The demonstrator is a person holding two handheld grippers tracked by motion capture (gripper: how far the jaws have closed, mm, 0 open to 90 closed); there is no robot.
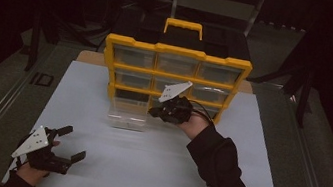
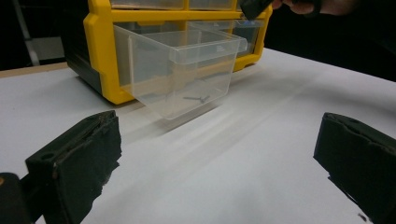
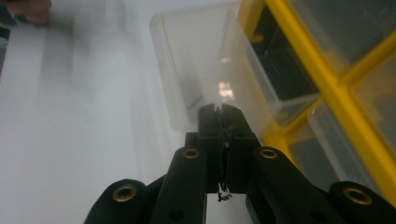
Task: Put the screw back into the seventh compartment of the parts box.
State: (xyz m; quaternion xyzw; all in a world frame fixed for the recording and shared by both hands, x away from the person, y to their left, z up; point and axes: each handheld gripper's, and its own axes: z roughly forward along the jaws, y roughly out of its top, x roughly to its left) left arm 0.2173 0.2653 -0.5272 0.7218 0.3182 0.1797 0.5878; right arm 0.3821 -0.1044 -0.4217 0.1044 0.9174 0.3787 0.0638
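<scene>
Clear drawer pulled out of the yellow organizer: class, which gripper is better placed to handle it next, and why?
Probably the right gripper: it hovers, shut, beside the clear drawer; the left gripper rests open at the table's near edge.

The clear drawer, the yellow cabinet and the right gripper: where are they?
clear drawer (image 2: pixel 180 74): left gripper view, front wall.
yellow cabinet (image 1: pixel 180 51): high view, top frame bar.
right gripper (image 3: pixel 219 112): right gripper view, jaw tips.

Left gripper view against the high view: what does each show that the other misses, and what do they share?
Left gripper view alone: a small dark item lying in the pulled-out clear drawer, seen between the open left claw. High view alone: the organizer's yellow carry handle, the person's dark right sleeve, and the right claw's grey plate. Shared: the yellow organizer, the drawer and the white table.
</scene>
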